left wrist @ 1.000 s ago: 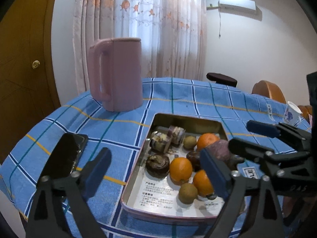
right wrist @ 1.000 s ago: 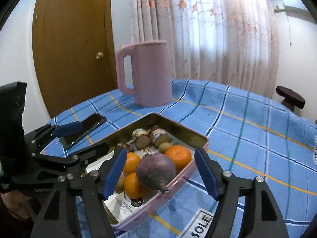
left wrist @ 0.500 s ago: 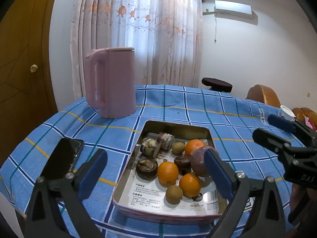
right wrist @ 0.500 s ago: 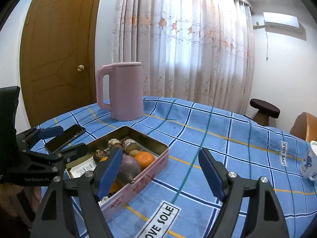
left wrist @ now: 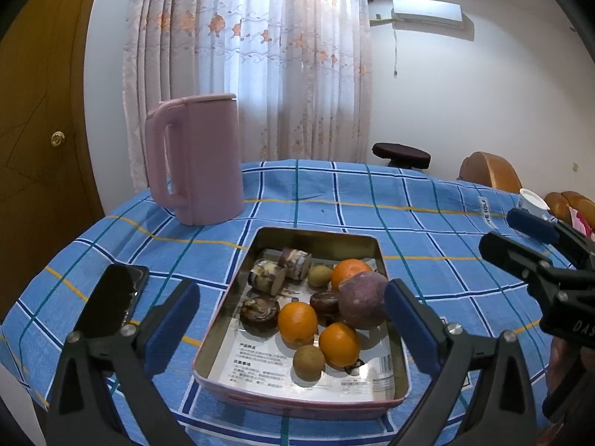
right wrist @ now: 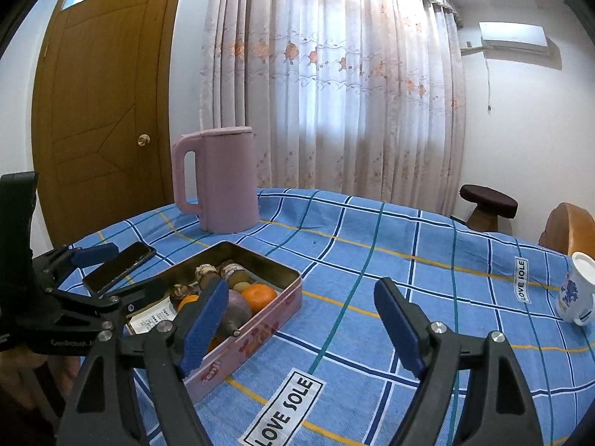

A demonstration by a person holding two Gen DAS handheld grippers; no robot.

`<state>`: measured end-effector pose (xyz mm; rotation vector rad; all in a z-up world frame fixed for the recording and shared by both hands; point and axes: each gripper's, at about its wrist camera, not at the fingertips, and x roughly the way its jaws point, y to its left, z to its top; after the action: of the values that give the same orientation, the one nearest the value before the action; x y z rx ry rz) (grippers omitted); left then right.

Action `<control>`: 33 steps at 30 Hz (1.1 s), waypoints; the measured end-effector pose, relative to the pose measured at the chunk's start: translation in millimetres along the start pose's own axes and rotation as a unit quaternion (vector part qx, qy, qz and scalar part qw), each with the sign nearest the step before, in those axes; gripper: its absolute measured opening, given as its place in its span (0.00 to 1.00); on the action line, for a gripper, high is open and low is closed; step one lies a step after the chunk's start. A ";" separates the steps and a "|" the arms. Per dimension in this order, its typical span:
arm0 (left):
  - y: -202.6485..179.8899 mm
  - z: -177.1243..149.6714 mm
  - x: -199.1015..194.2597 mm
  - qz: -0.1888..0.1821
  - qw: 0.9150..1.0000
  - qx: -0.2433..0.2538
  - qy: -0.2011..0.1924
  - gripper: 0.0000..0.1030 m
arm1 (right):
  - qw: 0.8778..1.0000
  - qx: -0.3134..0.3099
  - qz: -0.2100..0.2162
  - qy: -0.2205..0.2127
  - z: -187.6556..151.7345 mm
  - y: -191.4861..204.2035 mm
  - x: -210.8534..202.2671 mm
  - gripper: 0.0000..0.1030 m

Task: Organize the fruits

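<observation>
your worktop point(left wrist: 372, 200) wore a blue checked cloth. the tin point(left wrist: 372, 245) sat on it with the fruits point(left wrist: 297, 319) lying loose inside: oranges, kiwis and a purple round one. behind the tin stood a pink kettle point(left wrist: 200, 160), to its left a dark phone point(left wrist: 111, 301), far to its right a white mug point(right wrist: 574, 293). beyond hung flowered curtains point(right wrist: 334, 85), beside a wooden door point(right wrist: 100, 111). your left gripper point(left wrist: 292, 325) had its jaws wide apart around the tin's near end, gripping nothing. your right gripper point(right wrist: 301, 329) had just been spreading its jaws, empty over bare cloth right of the tin.

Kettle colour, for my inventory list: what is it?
Pale pink kettle, clearest in the right wrist view.
</observation>
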<state>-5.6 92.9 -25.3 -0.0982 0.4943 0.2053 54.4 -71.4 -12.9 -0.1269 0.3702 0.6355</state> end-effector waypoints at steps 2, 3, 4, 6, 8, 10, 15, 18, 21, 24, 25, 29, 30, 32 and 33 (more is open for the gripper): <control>-1.4 -0.5 -0.8 0.000 1.000 0.001 0.000 0.99 | 1.000 0.002 -0.001 -0.002 -0.5 -0.5 -1.3 0.80; -1.4 -0.5 -0.7 0.000 1.000 0.001 0.000 0.99 | 1.000 0.003 -0.001 -0.002 -1.0 -1.1 -1.9 0.80; -2.1 -0.6 -0.9 -0.001 1.000 0.002 0.000 0.99 | 1.000 0.004 -0.001 -0.003 -1.5 -1.9 -2.4 0.80; -3.3 -0.7 -1.4 -0.001 1.000 0.002 0.000 0.99 | 1.000 0.006 -0.003 -0.002 -2.6 -3.2 -2.4 0.80; -4.6 -1.1 -1.5 -0.001 1.000 0.004 0.001 0.99 | 1.000 0.009 -0.004 -0.001 -3.9 -5.2 -2.5 0.80; -6.0 -1.3 -1.5 -0.001 1.000 0.004 0.001 0.99 | 1.000 0.010 -0.005 -0.001 -4.9 -5.8 -2.3 0.80; -6.9 -1.6 -2.0 -0.002 1.000 0.004 0.001 0.99 | 1.000 0.011 -0.006 -0.003 -6.5 -6.6 -4.2 0.80; -7.2 -1.5 -2.4 -0.002 1.000 0.005 0.001 0.99 | 1.000 0.011 -0.007 -0.003 -6.8 -7.3 -5.0 0.80; -9.1 -0.8 -3.2 0.002 1.000 0.007 -0.001 1.00 | 1.000 0.013 -0.010 -0.006 -7.6 -10.8 -7.8 0.80; -10.2 0.5 -4.6 0.002 1.000 0.007 -0.004 1.00 | 1.000 0.017 -0.014 -0.007 -9.1 -15.7 -11.1 0.80; -10.2 1.3 -4.6 0.001 1.000 0.008 -0.004 1.00 | 1.000 0.017 -0.015 -0.008 -9.4 -16.9 -11.6 0.80; -12.9 4.0 -8.5 0.002 1.000 0.010 -0.010 1.00 | 0.999 0.024 -0.022 -0.012 -9.7 -23.1 -16.3 0.80; -13.0 4.6 -9.1 -0.002 1.000 0.009 -0.010 1.00 | 0.999 0.025 -0.023 -0.013 -9.7 -24.1 -17.5 0.80; -12.2 5.0 -9.4 -0.007 1.000 0.005 -0.008 1.00 | 0.999 0.025 -0.024 -0.016 -9.5 -24.9 -20.1 0.80; -12.3 5.2 -9.9 -0.006 1.000 0.004 -0.009 1.00 | 0.999 0.024 -0.025 -0.018 -9.2 -25.0 -21.3 0.80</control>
<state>-9.1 80.0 -15.5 -0.0904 0.4760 0.1925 50.9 -105.3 -13.4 -0.0779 0.3467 0.5777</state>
